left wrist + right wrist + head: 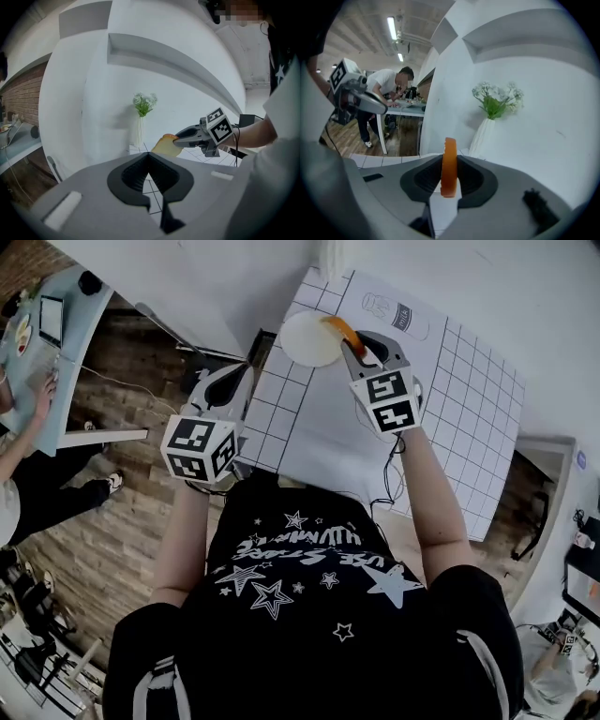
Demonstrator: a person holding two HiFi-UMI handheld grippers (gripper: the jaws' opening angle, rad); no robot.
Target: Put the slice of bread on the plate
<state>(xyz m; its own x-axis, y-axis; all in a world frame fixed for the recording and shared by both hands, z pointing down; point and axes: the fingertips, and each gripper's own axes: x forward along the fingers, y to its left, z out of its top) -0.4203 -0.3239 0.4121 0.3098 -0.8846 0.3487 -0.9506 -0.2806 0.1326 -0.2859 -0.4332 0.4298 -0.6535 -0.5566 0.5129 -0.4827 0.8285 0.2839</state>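
A slice of bread (341, 331) with an orange-brown crust is clamped in my right gripper (354, 345), which is shut on it. The slice hangs at the right rim of the round white plate (306, 339) at the table's far side. Looking along the right gripper, I see the slice (449, 166) edge-on between the two black pads. From the left gripper's camera the bread (165, 145) shows its pale face, held by the right gripper (179, 137). My left gripper (246, 369) hovers at the table's left edge with its jaws shut and nothing in them (149, 154).
The white table (469, 381) carries a grid pattern and a mat with a milk drawing (394, 310). A white vase with a green plant (494, 112) stands by the white wall. A pale blue table (70, 296) with a person beside it lies at the left, over a wooden floor (122, 512).
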